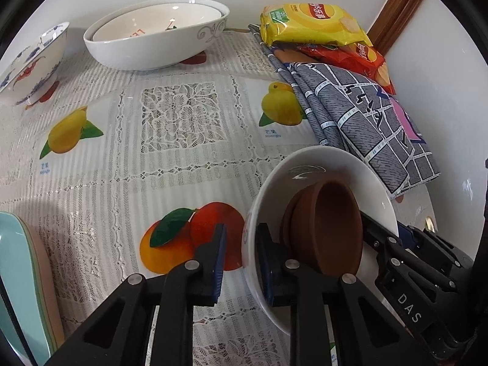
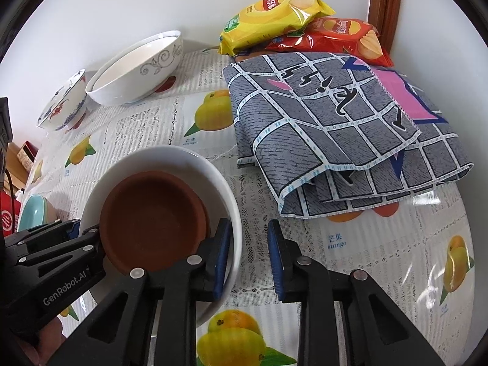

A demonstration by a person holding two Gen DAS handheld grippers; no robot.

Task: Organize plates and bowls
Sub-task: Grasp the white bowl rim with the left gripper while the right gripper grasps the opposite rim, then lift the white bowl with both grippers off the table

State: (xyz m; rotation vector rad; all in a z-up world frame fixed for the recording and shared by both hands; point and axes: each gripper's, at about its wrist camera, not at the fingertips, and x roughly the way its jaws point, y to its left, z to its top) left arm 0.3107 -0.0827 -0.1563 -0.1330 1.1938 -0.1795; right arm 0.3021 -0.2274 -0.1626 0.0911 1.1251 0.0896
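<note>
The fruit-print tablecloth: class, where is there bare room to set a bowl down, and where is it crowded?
Free: the middle stretch between the large white scroll-patterned bowl, the grey checked folded cloth and the white bowl holding brown dishes. Crowded: the far corner with the yellow crisp packet.

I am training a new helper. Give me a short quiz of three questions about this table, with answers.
1. True or false: brown dishes sit inside the white bowl.
2. Which chip bag lies on top? A. yellow bag B. red bag
3. Fill in: the left gripper and right gripper each have one finger inside the white bowl and one ___.
Key: 1 true; 2 A; 3 outside.
</note>
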